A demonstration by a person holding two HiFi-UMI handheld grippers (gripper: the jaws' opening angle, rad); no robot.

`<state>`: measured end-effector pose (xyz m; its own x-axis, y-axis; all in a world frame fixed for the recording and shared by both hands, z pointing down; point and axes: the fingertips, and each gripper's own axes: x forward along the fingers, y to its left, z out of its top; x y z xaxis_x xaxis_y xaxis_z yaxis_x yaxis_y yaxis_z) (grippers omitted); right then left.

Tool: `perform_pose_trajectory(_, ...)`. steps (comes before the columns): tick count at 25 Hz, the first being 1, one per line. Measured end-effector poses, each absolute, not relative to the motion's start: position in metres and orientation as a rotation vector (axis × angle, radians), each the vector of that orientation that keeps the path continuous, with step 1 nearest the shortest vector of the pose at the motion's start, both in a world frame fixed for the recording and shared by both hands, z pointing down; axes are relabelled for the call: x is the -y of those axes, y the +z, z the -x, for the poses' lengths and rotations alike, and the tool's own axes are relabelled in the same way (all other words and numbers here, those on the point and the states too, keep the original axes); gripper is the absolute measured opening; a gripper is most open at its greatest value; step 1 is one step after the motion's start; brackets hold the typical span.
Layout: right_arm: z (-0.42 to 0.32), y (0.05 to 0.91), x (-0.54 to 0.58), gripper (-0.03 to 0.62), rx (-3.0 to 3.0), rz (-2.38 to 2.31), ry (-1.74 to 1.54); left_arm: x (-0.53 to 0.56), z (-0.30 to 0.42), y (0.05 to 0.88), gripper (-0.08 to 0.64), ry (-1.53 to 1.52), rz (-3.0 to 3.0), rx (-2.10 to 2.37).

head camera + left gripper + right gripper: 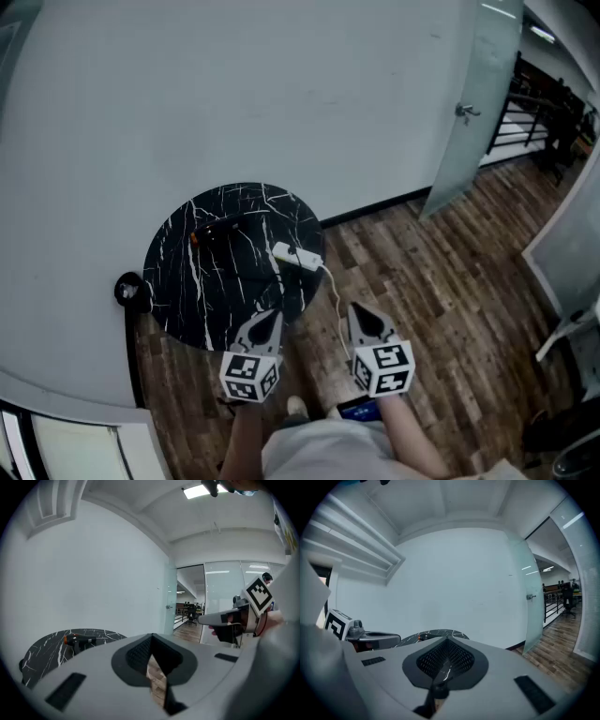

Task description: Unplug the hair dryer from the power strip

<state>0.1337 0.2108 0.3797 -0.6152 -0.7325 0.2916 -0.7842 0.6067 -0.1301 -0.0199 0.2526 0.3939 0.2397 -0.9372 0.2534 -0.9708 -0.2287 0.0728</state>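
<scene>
Head view shows me the hair dryer (pixel 217 232) lying on the round black table (pixel 183 291), close to the wall (pixel 281 94); the white power strip (pixel 297 256) sits at the table's right edge, and a white cord (pixel 334 298) drops from it to the wood floor (pixel 441 309); I think the strip sits there so that cord can reach down. The plug is too small for me to make out; I judge the job is not yet begun. My left gripper (pixel 266 319) and right gripper (pixel 362 315) hang side by side near the table's front edge, apart from the strip; both point forward and a little down. The 2 tongs are clenched tight with nothing in them; I think I hold them closed and low because I am only getting ready; the right gripper is nearer the strip.
</scene>
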Motion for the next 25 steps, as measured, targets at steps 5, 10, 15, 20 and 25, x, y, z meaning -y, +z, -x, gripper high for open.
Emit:
perform_pose_trajectory(5, -0.137, 0.379, -0.210, -0.003, 2.652, -1.236, 0.356, -0.252, 0.017, 0.396, -0.002, 0.229, -2.285, 1.815)
perform_pose_trajectory(10, -0.139, 0.380, -0.208, -0.003, 2.656, -1.238, 0.366, -0.250, 0.013, 0.393, -0.002, 0.242, -2.296, 1.812)
perform_pose_trajectory(15, -0.143, 0.381, -0.210, -0.003, 2.673, -1.239, 0.397, -0.251, 0.015, 0.390, -0.002, 0.327, -2.311, 1.868)
perform_pose_trajectory(20, -0.144, 0.388, -0.207, -0.003, 2.677, -1.235, 0.416, -0.251, 0.015, 0.387, -0.002, 0.398, -2.339, 1.947)
perform_pose_trajectory(25, -0.141, 0.402, -0.199, -0.003, 2.654, -1.225, 0.449, -0.239, 0.026, 0.391, -0.002, 0.322, -2.288, 1.936)
